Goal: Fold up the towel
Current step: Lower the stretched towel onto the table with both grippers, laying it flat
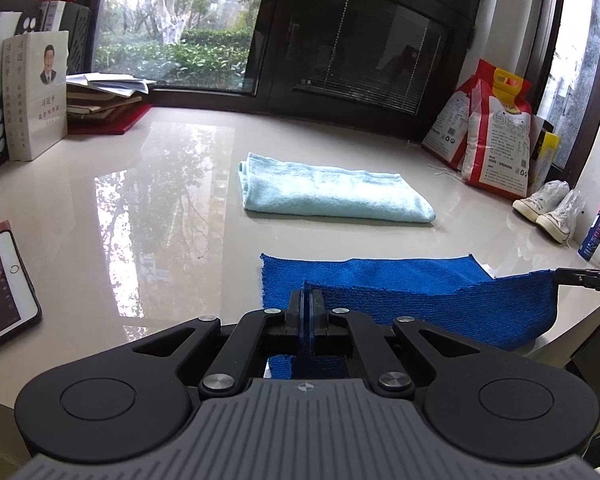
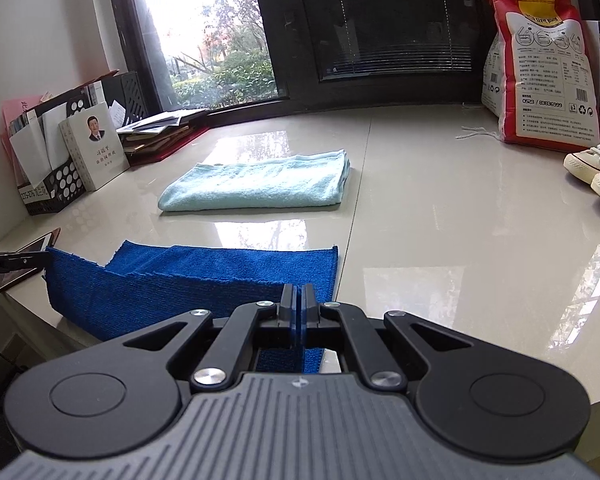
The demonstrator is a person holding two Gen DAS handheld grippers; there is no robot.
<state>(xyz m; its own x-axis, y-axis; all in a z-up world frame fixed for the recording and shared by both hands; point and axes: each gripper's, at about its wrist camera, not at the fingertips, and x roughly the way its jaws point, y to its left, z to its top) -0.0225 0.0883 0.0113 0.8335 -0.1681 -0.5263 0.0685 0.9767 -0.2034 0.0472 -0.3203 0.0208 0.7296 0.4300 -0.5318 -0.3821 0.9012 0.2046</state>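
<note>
The left gripper point(image 1: 309, 300) and right gripper point(image 2: 298, 300) each have their jaws closed tight on a near corner of the blue towel point(image 1: 420, 296) — its near edge lifted off the glossy worktop point(image 1: 160, 200), its far part lying flat. Beyond it lies a folded light-blue towel point(image 2: 256, 182), well apart — rice bags point(image 2: 540, 64) stand at the right

The deep-blue microfibre towel point(image 1: 400, 280) is partly folded, its near edge lifted, its far part laid flat on the glossy cream surface point(image 1: 180, 200).
</note>
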